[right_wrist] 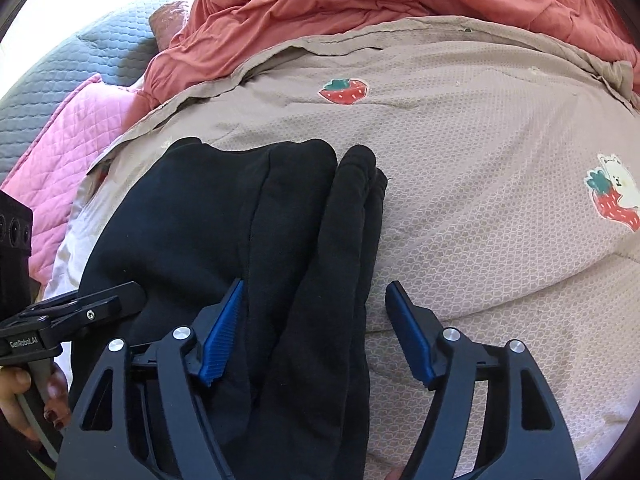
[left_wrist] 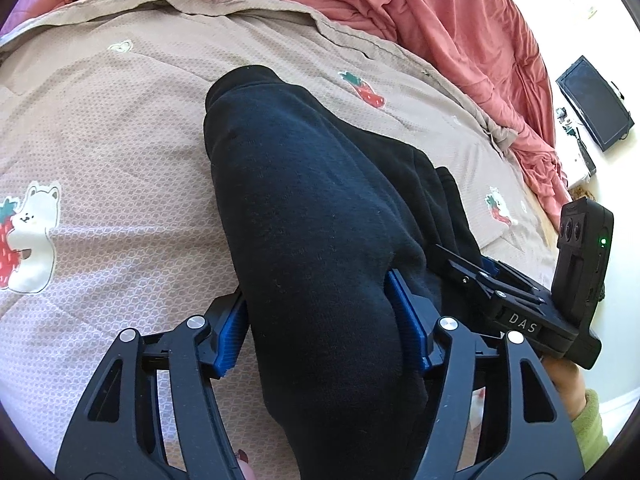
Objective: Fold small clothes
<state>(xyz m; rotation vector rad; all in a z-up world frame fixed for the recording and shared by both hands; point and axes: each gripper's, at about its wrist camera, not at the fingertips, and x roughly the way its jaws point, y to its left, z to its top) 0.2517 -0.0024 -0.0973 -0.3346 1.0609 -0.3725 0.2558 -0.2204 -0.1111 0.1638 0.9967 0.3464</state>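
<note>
A black garment (left_wrist: 300, 180) lies folded into a long thick bundle on the taupe blanket. Its near end fills the gap of my left gripper (left_wrist: 320, 320), and both blue pads (left_wrist: 234, 328) press into the cloth, which narrows between them. In the right wrist view the garment (right_wrist: 224, 208) shows several stacked folds. My right gripper (right_wrist: 316, 336) straddles its right edge. The left pad touches the cloth, while the right pad (right_wrist: 408, 340) stands apart over bare blanket. The right gripper (left_wrist: 480, 280) sits close beside the left one.
The taupe blanket (right_wrist: 480, 200) has strawberry and bear prints. A salmon duvet (left_wrist: 440, 20) is heaped behind it, with a pink quilt (right_wrist: 68, 140) and a grey quilt (right_wrist: 60, 60) at the left. A black screen (left_wrist: 592, 104) lies off the bed. A green sleeve (left_wrist: 588, 424) shows.
</note>
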